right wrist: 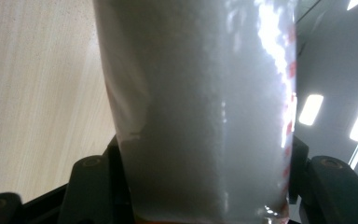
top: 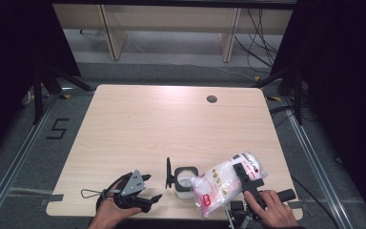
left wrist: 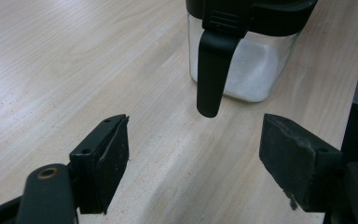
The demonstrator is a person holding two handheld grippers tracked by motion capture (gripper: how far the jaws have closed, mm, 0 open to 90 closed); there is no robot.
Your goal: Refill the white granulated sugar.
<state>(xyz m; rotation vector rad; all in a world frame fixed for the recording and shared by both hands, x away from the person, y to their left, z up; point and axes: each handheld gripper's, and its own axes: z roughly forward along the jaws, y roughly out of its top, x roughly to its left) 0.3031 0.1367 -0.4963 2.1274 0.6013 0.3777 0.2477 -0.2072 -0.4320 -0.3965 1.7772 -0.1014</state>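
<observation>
A clear square jar [top: 184,180] with a black rim stands near the table's front edge, its hinged lid [top: 168,172] flipped up on the left. White powder lies in the jar [left wrist: 251,70]. My right gripper [top: 246,177] is shut on a plastic bag of white powder [top: 224,183] with red print, tilted so its lower end hangs beside the jar's mouth. In the right gripper view the bag [right wrist: 200,107] sits squeezed between both jaws. My left gripper [top: 147,188] stands open just left of the jar, nothing between its jaws [left wrist: 193,163].
The light wooden table [top: 138,124] has a round cable hole [top: 212,99] at the back right. Dark stands and cables flank the table on the floor. Wooden furniture legs stand behind it.
</observation>
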